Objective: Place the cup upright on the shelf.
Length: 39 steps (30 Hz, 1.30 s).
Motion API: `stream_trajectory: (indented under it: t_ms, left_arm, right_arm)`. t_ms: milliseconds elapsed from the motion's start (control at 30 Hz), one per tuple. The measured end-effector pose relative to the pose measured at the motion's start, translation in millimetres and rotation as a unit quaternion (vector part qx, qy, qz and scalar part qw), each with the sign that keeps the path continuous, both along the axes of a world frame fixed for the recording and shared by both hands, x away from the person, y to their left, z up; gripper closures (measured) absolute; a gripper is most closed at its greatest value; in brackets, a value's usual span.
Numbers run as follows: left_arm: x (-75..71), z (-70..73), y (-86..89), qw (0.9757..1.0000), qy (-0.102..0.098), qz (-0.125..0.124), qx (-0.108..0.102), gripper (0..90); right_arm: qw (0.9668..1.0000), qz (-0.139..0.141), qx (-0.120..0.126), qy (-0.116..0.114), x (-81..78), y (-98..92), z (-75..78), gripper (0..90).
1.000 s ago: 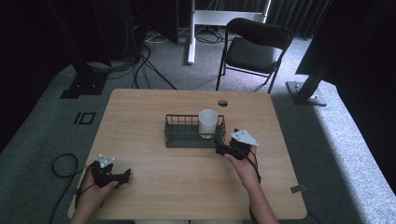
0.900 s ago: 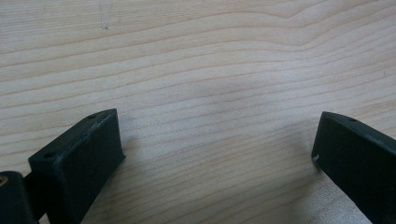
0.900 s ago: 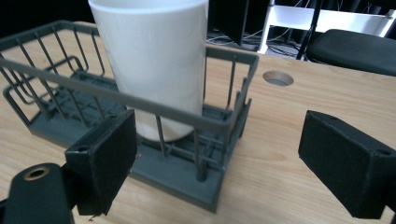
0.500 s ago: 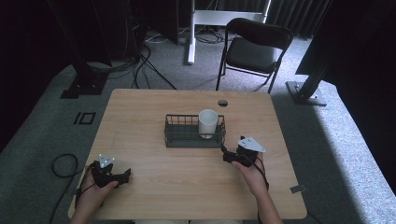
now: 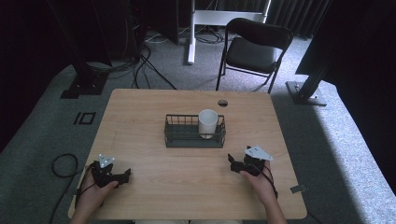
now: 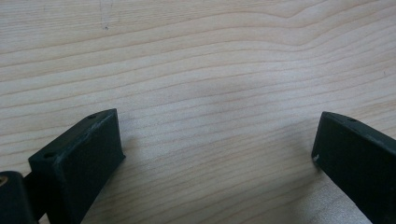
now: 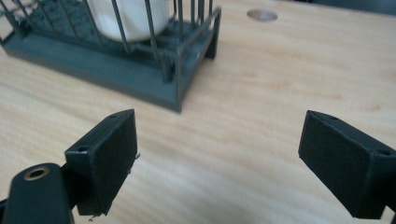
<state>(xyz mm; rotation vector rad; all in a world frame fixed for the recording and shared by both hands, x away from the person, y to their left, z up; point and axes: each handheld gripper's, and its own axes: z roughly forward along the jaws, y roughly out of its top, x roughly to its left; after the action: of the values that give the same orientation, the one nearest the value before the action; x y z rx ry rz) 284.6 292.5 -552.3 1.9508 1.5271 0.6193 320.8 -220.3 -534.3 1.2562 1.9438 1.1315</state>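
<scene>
High view: 2 hand-held grippers rest low on a wooden desk (image 5: 154, 126).
The left gripper (image 5: 125, 176) and right gripper (image 5: 232, 162) both have jaws spread wide and empty; a white cup (image 5: 208, 123) stands in the wire basket (image 5: 177, 136) mid-desk.
</scene>
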Motion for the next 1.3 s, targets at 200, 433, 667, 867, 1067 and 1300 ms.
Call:
stream_trajectory:
  t_ms: [200,433,667,867,1067,1300]
  left_arm:
    - [0.0,0.0,0.0,1.0000,0.000,0.000,0.000,2.1]
    - [0.0,0.0,0.0,1.0000,0.000,0.000,0.000,2.1]
    - [0.0,0.0,0.0,1.0000,0.000,0.000,0.000,2.1]
    - [0.0,0.0,-0.1,1.0000,0.000,0.000,0.000,2.1]
    - [0.0,0.0,0.0,1.0000,0.000,0.000,0.000,2.1]
    - [0.0,0.0,0.0,1.0000,0.000,0.000,0.000,2.1]
  right_arm:
    - [0.9999,-0.005,0.003,0.014,-6.2,-14.6,-6.1,11.4]
    - [0.9996,-0.007,-0.003,0.025,-12.0,-29.5,-9.2,11.5]
    - [0.9990,-0.006,0.000,0.044,-17.4,-43.7,-12.5,11.5]
    - [0.9977,0.014,-0.012,0.066,-22.8,-52.0,-16.0,11.5]
    - [0.9967,0.017,-0.017,0.078,-27.1,-56.6,-17.4,11.6]
    - [0.9954,0.019,-0.034,0.088,-30.6,-62.1,-18.4,11.6]
